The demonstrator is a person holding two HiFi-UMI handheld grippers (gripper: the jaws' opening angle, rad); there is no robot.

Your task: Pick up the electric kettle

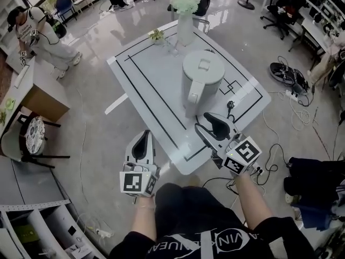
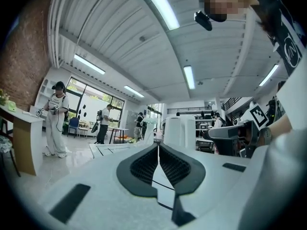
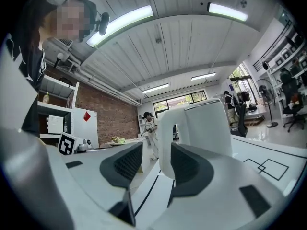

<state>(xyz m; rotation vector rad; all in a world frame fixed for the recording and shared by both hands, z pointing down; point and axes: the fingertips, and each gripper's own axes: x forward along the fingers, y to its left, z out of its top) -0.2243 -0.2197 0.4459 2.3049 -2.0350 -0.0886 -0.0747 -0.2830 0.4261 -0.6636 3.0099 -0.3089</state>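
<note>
A white electric kettle stands upright on the white table, its handle facing me. My right gripper is open just in front of that handle. In the right gripper view the kettle fills the middle, and its handle rises in the gap at the tips of the right gripper, close to the right pad, with no pad pressing on it. My left gripper is shut and empty at the table's near-left edge. From the left gripper the kettle shows further off.
A vase of white flowers, a small plant and a glass stand at the table's far end. A black cord lies to the right of the kettle. A person stands by a counter at the far left, and cables lie on the floor at the right.
</note>
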